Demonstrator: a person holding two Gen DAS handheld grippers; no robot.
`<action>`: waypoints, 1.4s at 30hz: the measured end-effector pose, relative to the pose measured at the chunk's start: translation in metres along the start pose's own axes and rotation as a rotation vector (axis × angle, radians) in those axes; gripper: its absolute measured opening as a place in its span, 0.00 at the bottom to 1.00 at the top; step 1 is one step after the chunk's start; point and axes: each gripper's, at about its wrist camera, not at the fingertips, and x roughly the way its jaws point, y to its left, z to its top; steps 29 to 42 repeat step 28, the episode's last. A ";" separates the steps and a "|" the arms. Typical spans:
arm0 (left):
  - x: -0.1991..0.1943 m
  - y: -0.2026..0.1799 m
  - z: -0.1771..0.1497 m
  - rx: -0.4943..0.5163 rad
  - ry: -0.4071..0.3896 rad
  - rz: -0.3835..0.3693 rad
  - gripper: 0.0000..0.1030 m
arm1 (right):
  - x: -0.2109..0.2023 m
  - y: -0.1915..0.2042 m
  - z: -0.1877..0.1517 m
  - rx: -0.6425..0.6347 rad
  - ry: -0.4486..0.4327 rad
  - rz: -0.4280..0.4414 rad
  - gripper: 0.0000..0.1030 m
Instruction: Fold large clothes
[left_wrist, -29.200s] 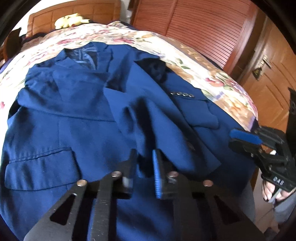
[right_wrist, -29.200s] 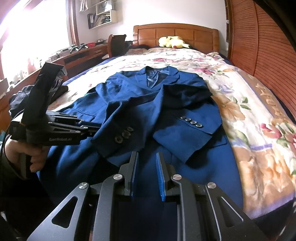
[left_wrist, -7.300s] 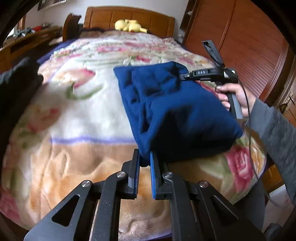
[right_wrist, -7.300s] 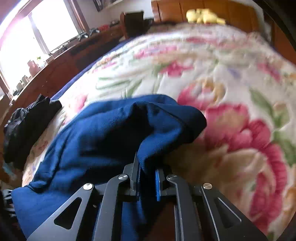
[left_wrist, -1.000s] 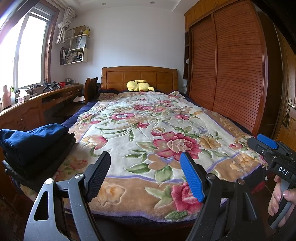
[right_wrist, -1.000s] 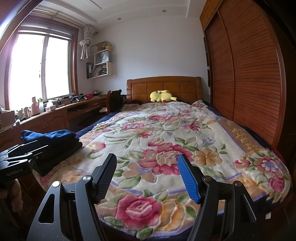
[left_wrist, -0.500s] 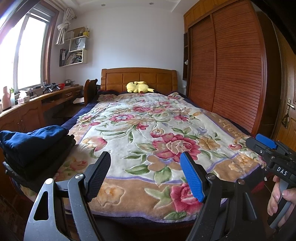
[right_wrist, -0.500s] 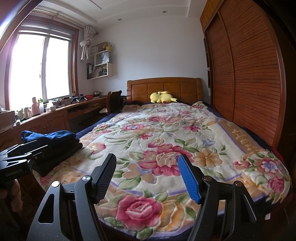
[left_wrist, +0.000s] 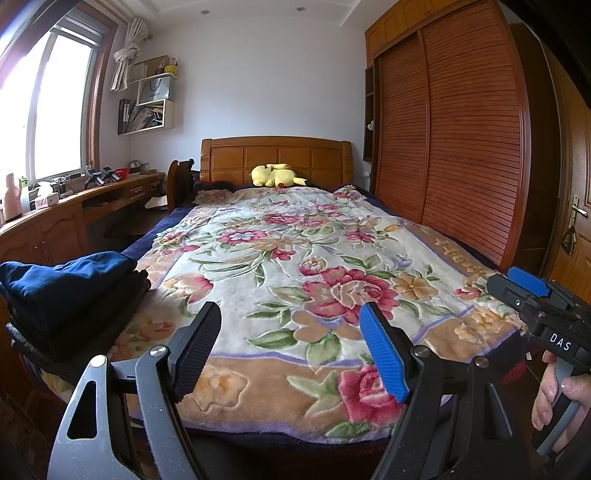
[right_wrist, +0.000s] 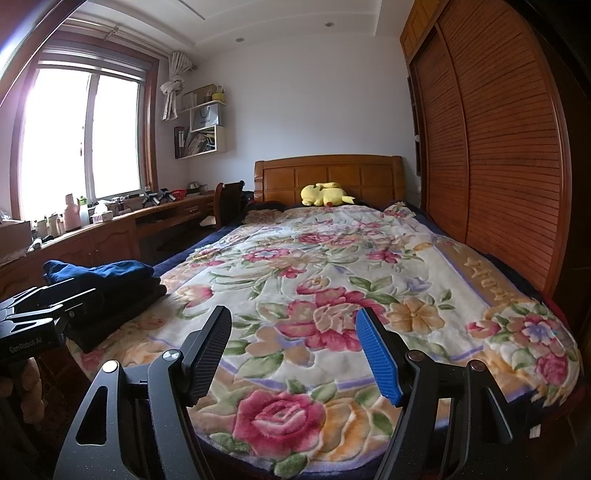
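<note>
The folded blue jacket (left_wrist: 62, 280) lies on top of a stack of dark folded clothes (left_wrist: 85, 325) at the bed's near left corner; it also shows in the right wrist view (right_wrist: 99, 271). My left gripper (left_wrist: 291, 347) is open and empty, held off the foot of the bed. My right gripper (right_wrist: 295, 347) is open and empty, also off the foot of the bed. Each gripper shows in the other's view, the right one at the right edge (left_wrist: 532, 295) and the left one at the left edge (right_wrist: 40, 314).
The bed carries a floral blanket (left_wrist: 295, 258) with a yellow plush toy (left_wrist: 275, 174) by the wooden headboard (left_wrist: 275, 157). A wooden desk (left_wrist: 74, 206) with small items and a chair (left_wrist: 181, 182) run along the left. A slatted wardrobe (left_wrist: 443, 147) lines the right side.
Over the last second both grippers stay open and almost still, with only a slight drift of view. Earlier, both were shut on the blue jacket, which now lies folded on the stack.
</note>
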 end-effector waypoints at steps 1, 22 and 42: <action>0.000 0.000 0.000 0.000 0.000 0.000 0.76 | 0.000 0.000 0.000 0.000 0.001 0.000 0.70; 0.000 0.000 -0.001 0.000 -0.001 0.000 0.76 | -0.002 0.001 -0.001 0.003 0.003 0.005 0.71; 0.000 0.000 -0.001 -0.001 -0.001 -0.002 0.76 | -0.002 0.001 -0.001 0.005 0.005 0.006 0.71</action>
